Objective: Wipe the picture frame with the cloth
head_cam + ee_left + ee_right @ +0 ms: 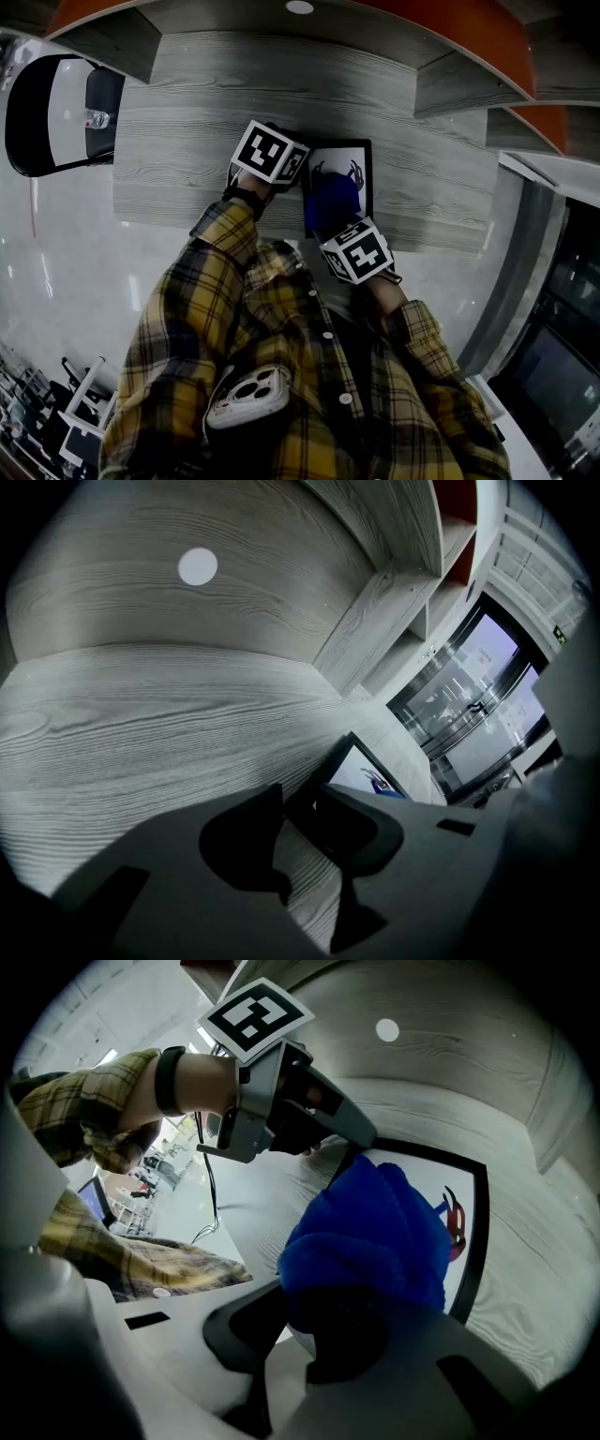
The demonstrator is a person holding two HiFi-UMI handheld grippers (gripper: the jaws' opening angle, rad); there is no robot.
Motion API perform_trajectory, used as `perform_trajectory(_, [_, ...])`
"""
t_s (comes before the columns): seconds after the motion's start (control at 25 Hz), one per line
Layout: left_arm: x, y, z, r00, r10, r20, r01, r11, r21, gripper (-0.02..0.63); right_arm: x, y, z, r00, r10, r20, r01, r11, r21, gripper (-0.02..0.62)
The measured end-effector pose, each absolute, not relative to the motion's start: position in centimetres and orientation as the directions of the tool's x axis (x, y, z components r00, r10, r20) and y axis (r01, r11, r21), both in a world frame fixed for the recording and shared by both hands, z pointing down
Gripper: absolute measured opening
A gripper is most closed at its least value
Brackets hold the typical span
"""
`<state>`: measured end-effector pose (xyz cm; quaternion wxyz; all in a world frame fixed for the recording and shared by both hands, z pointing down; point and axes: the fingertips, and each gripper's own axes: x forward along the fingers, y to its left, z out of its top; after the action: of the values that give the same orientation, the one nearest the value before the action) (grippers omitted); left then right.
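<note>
Wiping looks partway done: the right gripper (314,1330) is clamped on the blue cloth (370,1232), which is pressed onto the picture frame (339,157) lying flat on the counter (187,112). The left gripper (298,808), jaws apart, sits at the frame's corner, seemingly steadying it. Glass beside the cloth probably remains to be wiped.

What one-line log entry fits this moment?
left gripper: open, at picture frame corner | right gripper: shut on cloth | cloth: on the frame
</note>
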<state>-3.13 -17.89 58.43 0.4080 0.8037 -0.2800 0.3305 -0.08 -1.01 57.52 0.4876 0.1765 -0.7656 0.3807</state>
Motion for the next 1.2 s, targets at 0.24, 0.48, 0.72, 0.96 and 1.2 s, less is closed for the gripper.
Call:
perform_trajectory(0.24, [-3.2, -17.9, 58.4, 0.624, -0.18, 0.76, -0.72, -0.51, 0.47, 0.118, 0.3, 0.7, 57.0, -0.489, 0.152, 0.859, -0.628, 0.622, -0.468, 0.052])
perform_trajectory(0.48, [-3.2, -17.9, 58.4, 0.646, -0.193, 0.738, -0.704, -0.524, 0.48, 0.118, 0.8, -0.3, 55.3, -0.565, 0.057, 0.823, -0.654, 0.577, -0.489, 0.052])
perform_trajectory(0.72, [-4.5, -18.1, 57.4, 0.617, -0.232, 0.752, -0.71, -0.576, 0.405, 0.12, 1.8, -2.7, 50.9, -0.641, -0.086, 0.763, -0.661, 0.566, -0.492, 0.052])
perform_trajectory(0.96, [-5.3, -18.8, 51.8, 0.67, -0.336, 0.662, -0.706, -0.563, 0.429, 0.119, 2.6, -6.1, 45.2, -0.702, -0.249, 0.667, -0.668, 0.556, -0.495, 0.052])
perform_trajectory(1.2, [-3.2, -17.1, 43.6, 0.812, -0.391, 0.434, -0.582, -0.6, 0.549, 0.118, 3.5, -9.1, 39.0, -0.741, -0.401, 0.539, -0.661, 0.578, -0.479, 0.052])
